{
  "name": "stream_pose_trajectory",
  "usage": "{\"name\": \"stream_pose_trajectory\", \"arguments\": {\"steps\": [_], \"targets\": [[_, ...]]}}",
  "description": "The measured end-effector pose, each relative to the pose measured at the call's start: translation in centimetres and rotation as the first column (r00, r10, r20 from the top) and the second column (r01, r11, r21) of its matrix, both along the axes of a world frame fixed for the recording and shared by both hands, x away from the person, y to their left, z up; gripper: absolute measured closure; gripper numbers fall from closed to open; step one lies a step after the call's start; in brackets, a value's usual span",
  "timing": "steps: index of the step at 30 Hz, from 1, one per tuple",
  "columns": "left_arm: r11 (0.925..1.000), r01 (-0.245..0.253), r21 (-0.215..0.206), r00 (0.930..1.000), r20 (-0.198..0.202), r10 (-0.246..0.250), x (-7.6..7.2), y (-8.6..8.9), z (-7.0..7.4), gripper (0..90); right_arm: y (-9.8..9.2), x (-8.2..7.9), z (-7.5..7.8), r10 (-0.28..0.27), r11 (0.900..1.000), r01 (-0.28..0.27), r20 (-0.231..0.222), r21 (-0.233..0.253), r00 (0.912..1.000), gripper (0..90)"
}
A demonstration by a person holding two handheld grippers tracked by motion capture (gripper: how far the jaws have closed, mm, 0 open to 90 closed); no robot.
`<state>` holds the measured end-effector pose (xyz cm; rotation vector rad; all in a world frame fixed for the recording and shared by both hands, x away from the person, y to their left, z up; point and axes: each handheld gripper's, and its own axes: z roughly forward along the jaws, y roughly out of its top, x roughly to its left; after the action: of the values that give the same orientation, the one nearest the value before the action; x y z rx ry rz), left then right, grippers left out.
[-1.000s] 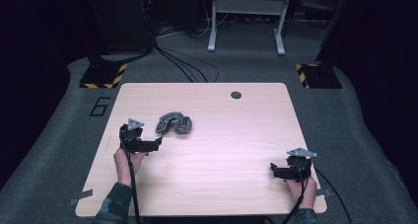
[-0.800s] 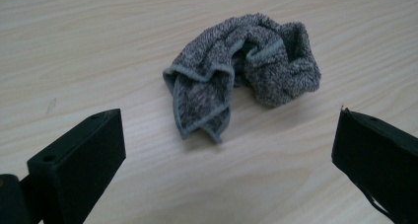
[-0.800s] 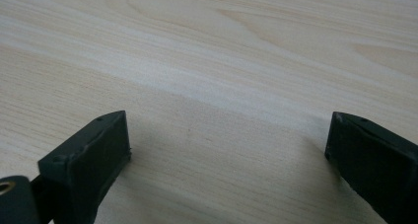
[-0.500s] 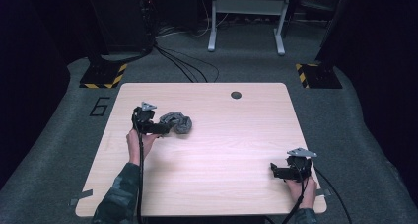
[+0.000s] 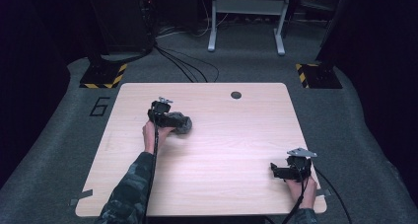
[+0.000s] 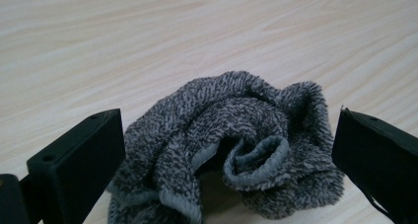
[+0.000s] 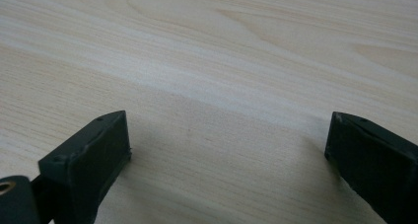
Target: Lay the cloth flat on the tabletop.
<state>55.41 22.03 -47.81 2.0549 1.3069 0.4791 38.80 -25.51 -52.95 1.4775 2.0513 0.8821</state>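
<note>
- A crumpled grey towel (image 6: 226, 152) lies on the wooden table (image 5: 236, 150), left of centre, directly ahead of the left gripper (image 6: 226, 160).
- Its jaws stand apart, flanking the bundle without clamping it.
- The right gripper (image 7: 226, 155), jaws also spread over bare wood, rests well apart near the table's right front corner.
</note>
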Motion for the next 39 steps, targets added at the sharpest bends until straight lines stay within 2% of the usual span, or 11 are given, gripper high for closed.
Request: {"name": "stream_pose_trajectory", "arguments": {"steps": [4,7,10,14,18,21,25,27,29,31,39], "targets": [[0.9999,-0.005,0.013,0.9994,-0.033,0.006,0.3,-0.3,-0.9,0.7,0.0,0.0,0.0,0.000,1.000,0.000,0.000,0.000,1.0000,2.8],[0.9998,-0.007,0.020,0.9994,-0.033,0.008,0.2,-0.5,-1.3,8.0,0.0,0.0,0.0,-0.002,1.000,0.002,-0.001,0.001,1.0000,2.8],[0.9987,0.005,0.051,0.9997,-0.025,-0.004,0.0,-0.6,-1.7,15.3,0.0,0.0,0.0,-0.003,1.000,0.003,-0.002,0.002,1.0000,2.9],[0.9991,0.010,0.042,0.9995,-0.032,-0.009,-0.1,-0.6,-2.4,23.7,0.0,0.0,0.0,-0.004,1.000,0.004,-0.002,0.002,1.0000,3.1],[0.9986,0.019,0.049,0.9994,-0.028,-0.018,-0.1,-0.8,-2.5,36.2,0.0,0.0,0.0,-0.003,1.000,0.003,-0.001,0.002,1.0000,3.2],[0.9986,0.035,0.040,0.9993,-0.019,-0.034,-0.1,-0.7,-2.5,50.1,0.0,0.0,0.0,-0.003,1.000,0.003,-0.001,0.002,1.0000,3.3],[0.9994,0.033,0.012,0.9994,-0.008,-0.033,-0.2,-0.5,-2.4,60.3,0.0,0.0,0.0,-0.003,1.000,0.003,-0.001,0.003,1.0000,3.3],[0.9993,0.036,-0.002,0.9993,-0.006,-0.036,-0.3,-0.4,-2.1,63.6,0.0,0.0,0.0,-0.002,1.000,0.002,-0.001,0.004,1.0000,3.4],[0.9980,0.034,-0.053,0.9992,0.021,-0.033,-0.6,-0.2,-1.7,64.3,0.0,0.0,0.0,-0.002,1.000,0.002,-0.001,0.004,1.0000,3.4],[0.9969,0.046,-0.064,0.9979,0.049,-0.043,-1.1,-0.1,-0.8,64.4,0.0,0.0,0.0,-0.001,1.000,0.001,-0.001,0.004,1.0000,3.5],[0.9947,0.087,-0.055,0.9889,0.125,-0.080,-3.4,0.4,3.1,64.5,0.0,0.0,0.0,-0.002,1.000,0.002,-0.001,0.004,1.0000,3.5]]}}
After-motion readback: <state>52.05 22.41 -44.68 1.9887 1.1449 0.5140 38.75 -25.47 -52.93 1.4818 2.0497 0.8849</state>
